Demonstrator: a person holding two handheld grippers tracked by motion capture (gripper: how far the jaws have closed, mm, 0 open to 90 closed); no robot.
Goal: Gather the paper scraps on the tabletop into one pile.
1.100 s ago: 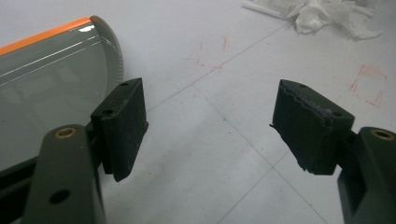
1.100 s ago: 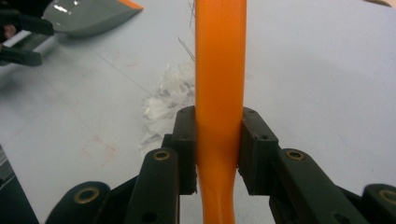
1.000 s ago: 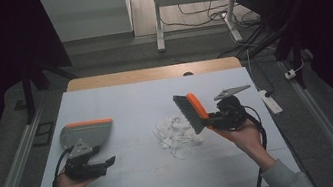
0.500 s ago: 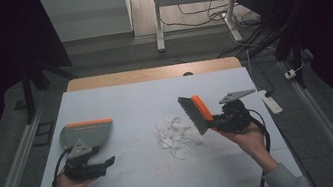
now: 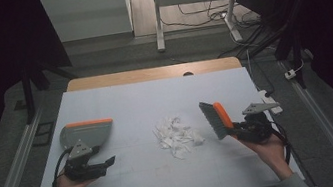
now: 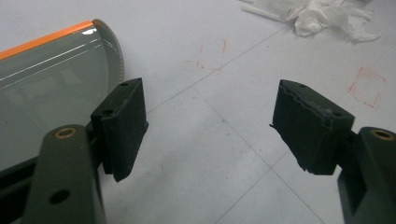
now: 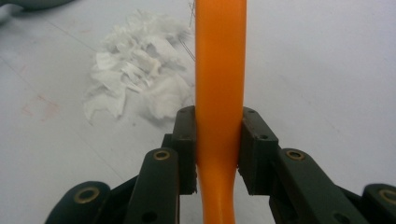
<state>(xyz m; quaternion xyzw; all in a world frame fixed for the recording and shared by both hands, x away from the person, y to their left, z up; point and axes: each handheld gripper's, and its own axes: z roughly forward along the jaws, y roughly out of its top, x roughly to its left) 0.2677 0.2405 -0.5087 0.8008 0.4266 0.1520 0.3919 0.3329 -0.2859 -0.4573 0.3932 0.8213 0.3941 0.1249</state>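
Note:
A grey dustpan (image 5: 86, 134) with an orange edge lies flat on the left of the white table; it shows at the left of the left gripper view (image 6: 46, 79). My left gripper (image 5: 108, 162) rests just in front of it, open, with bare table between its pads (image 6: 210, 126). A pile of white paper scraps (image 5: 177, 135) (image 6: 322, 16) (image 7: 135, 79) sits mid-table. My right gripper (image 5: 239, 130) (image 7: 218, 144) is shut on the orange handle of a brush (image 5: 215, 118) (image 7: 219, 60), whose dark bristles hang just right of the pile.
The white table top (image 5: 155, 100) has a wooden strip along its far edge (image 5: 151, 73). A white power strip (image 5: 270, 100) lies at the right edge. Faint red marks (image 6: 366, 86) dot the surface near the left gripper.
My right gripper has carried the brush to the right and lower, from above the pile's far right side to just right of it. The left gripper and dustpan have stayed put.

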